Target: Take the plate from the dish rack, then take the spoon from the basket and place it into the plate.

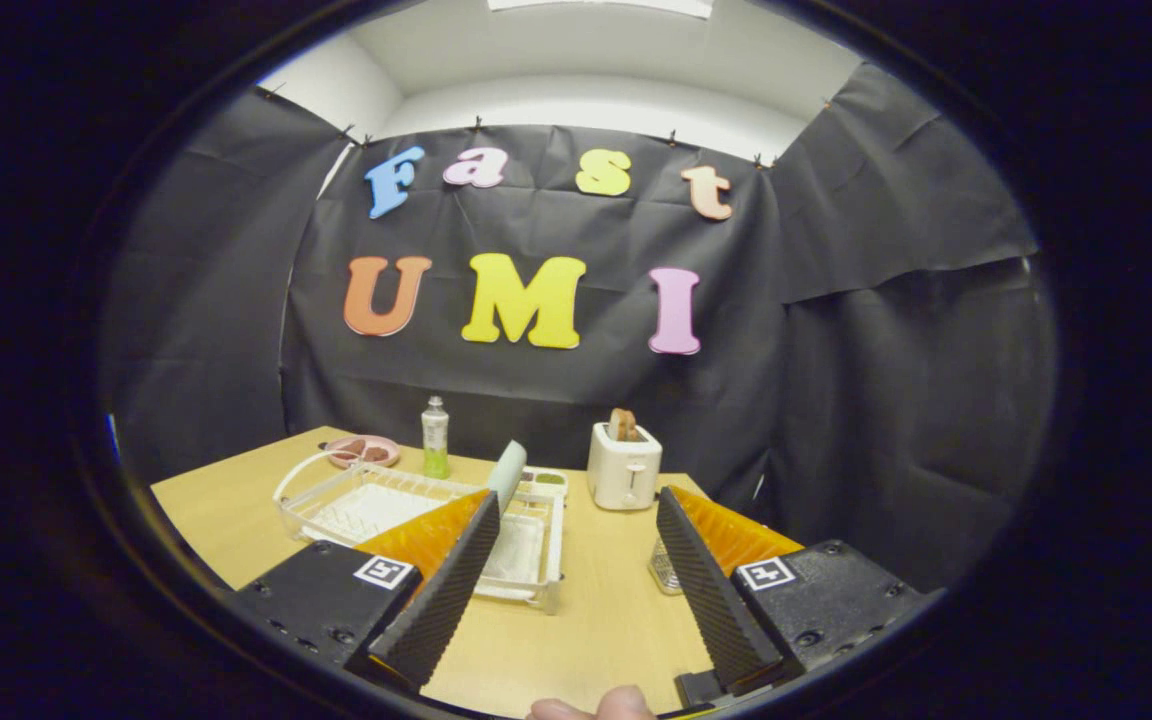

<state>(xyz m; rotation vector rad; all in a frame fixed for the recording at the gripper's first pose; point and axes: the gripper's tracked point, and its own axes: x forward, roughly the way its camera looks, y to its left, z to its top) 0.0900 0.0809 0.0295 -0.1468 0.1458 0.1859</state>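
Gripper [576,560] gapes wide beside dish rack [536,580].

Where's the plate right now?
In the gripper view the plate stands on edge in the white dish rack, just beyond the left finger's tip, with the toaster to its right. The open gripper holds nothing.

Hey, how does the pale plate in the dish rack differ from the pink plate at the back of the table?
The pale plate stands on edge in the white dish rack; the pink plate lies flat on the table. The pale plate looks bare, while the pink plate carries dark food pieces. The pale plate sits just ahead of the gripper, whose jaws are open; the pink plate lies well beyond, near the bottle. Both look round.
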